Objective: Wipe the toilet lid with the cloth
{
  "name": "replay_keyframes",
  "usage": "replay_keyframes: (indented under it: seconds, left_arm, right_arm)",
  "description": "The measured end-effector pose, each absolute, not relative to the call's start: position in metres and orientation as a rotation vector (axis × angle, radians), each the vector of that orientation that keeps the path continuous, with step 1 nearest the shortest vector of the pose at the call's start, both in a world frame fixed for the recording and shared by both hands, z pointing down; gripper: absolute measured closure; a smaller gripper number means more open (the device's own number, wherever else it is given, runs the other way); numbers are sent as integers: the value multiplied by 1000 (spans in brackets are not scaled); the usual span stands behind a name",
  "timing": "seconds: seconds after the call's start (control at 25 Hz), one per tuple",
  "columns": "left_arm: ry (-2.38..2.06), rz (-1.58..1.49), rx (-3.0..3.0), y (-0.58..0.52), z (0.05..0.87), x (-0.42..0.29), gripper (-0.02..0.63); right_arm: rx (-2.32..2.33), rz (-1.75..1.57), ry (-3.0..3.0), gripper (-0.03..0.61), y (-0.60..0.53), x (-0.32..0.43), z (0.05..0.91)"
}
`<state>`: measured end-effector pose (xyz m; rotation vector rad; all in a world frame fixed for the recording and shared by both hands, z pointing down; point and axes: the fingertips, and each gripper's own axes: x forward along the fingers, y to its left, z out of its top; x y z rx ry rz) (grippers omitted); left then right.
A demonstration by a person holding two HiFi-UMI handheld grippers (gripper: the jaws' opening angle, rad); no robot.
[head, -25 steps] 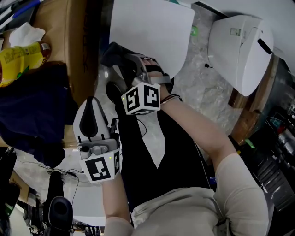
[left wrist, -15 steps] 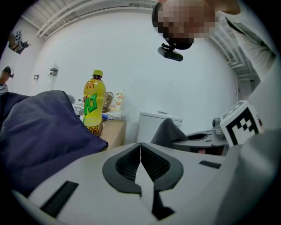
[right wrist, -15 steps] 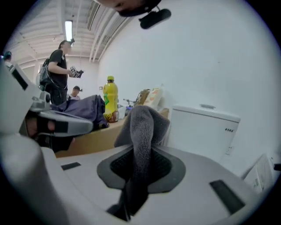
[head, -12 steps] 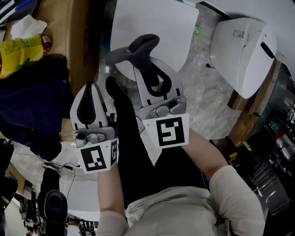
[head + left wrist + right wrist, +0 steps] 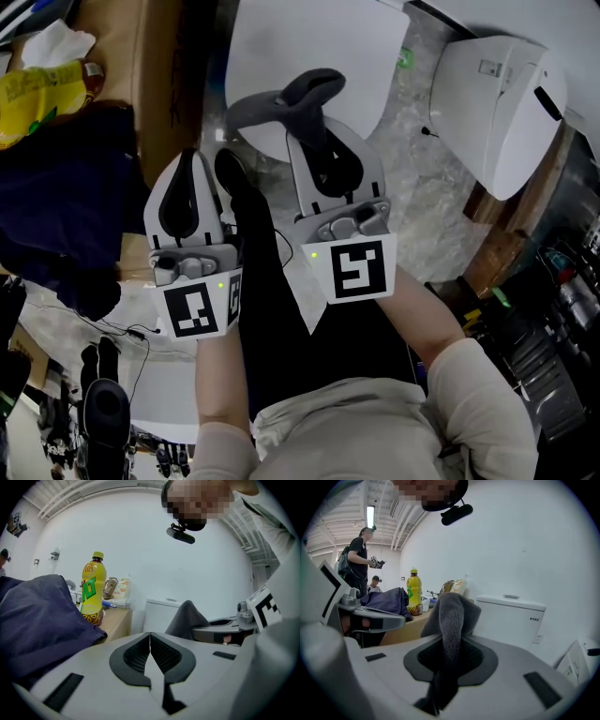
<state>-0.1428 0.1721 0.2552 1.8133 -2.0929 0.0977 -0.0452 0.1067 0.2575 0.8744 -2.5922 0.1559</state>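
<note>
Cloth (image 5: 450,616), pinched between the right gripper's (image 5: 449,656) jaws and bunched beyond their tips, could be dragged free if pressed hard on the toilet (image 5: 512,616) ahead; the left gripper's (image 5: 150,641) jaws are pressed together, empty.

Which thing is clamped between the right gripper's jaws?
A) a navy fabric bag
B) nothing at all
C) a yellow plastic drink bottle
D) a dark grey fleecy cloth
D: in the right gripper view the dark grey fleecy cloth runs down between the jaws of the right gripper and folds over above them.
</note>
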Motion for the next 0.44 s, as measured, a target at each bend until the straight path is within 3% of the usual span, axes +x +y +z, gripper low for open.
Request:
replay_keyframes:
  seconds: [0.44]
  left_arm:
    - [-2071, 98, 1825, 160, 259, -133, 598]
  right_arm:
    - [910, 184, -2579, 511, 99, -35, 256]
